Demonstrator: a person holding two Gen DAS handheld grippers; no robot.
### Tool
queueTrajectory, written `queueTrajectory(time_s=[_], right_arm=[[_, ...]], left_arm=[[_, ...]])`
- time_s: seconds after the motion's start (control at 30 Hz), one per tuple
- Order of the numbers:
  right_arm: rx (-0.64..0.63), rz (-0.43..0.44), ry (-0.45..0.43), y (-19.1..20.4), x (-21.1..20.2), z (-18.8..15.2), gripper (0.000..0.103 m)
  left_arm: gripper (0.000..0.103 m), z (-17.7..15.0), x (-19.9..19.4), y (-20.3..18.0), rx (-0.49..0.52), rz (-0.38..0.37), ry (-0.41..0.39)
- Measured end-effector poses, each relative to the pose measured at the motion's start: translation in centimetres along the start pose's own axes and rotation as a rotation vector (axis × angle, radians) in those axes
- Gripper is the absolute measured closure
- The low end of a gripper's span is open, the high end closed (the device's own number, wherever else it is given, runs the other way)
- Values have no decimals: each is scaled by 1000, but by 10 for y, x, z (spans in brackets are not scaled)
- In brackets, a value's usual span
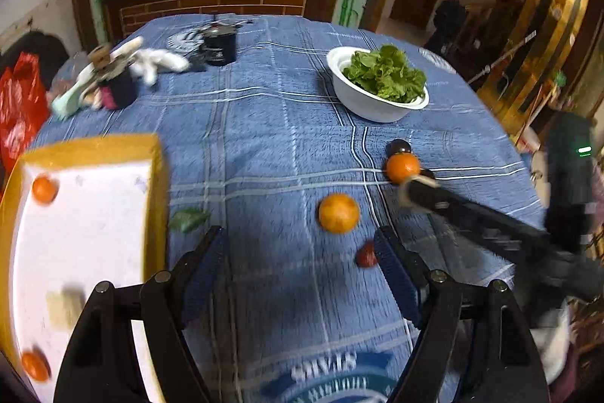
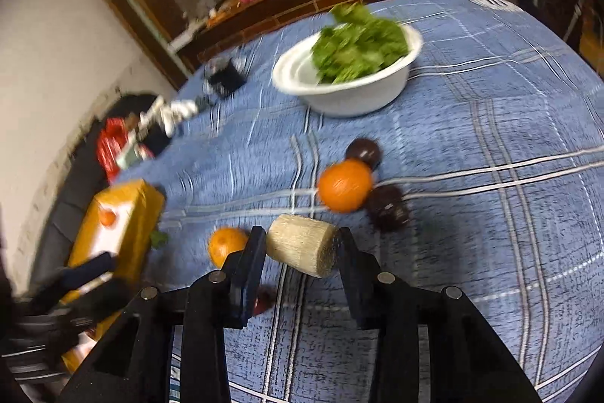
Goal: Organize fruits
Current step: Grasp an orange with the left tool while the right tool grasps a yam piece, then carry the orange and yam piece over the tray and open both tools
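My right gripper [image 2: 300, 248] is shut on a pale fibrous cylinder [image 2: 302, 250], held above the blue cloth; it also shows in the left wrist view [image 1: 409, 189]. My left gripper [image 1: 300, 248] is open and empty over the cloth. An orange [image 1: 338, 213] lies just ahead of it, with a small red fruit [image 1: 366, 254] by its right finger. A second orange [image 1: 402, 167] lies farther right between two dark fruits [image 2: 364, 151] [image 2: 388, 212]. A yellow-rimmed white tray [image 1: 88, 148] at left holds two small oranges [image 1: 44, 189] [image 1: 34, 365] and a pale block [image 1: 66, 304].
A white bowl [image 1: 372, 108] of green lettuce [image 1: 385, 72] stands at the back right. A black cup [image 1: 220, 45], white cloth items and a dark jar [image 1: 117, 85] sit at the back left. A green leaf [image 1: 187, 218] lies beside the tray. A red bag [image 1: 19, 112] hangs off the left edge.
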State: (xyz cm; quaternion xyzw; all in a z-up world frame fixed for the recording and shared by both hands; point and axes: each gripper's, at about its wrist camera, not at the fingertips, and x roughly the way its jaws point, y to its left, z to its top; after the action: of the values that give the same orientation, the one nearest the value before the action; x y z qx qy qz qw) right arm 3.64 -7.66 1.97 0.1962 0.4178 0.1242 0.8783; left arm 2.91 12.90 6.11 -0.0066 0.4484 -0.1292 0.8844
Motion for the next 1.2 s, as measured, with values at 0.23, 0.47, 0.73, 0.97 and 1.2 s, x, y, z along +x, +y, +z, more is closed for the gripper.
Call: queueTrajectory(time_s=[0.23,0.47,0.73,0.97,1.2], right_arm=[[86,4,-11,-23,-9,8,62],[50,0,-8,-10,-7,6,61],[49,23,0,-10,-2,3,61],[-29,20,-29,11,-4,-5,61],[-70,30,-47,46,-17,-21,61]], left_arm=[[24,12,50,-28,121,15,61],[71,4,69,-35,142,35,111],[71,0,9,1,-33,-34,5],[71,-39,-84,67,-210,15,-133],[71,-87,-140,152,-335,195,-189]])
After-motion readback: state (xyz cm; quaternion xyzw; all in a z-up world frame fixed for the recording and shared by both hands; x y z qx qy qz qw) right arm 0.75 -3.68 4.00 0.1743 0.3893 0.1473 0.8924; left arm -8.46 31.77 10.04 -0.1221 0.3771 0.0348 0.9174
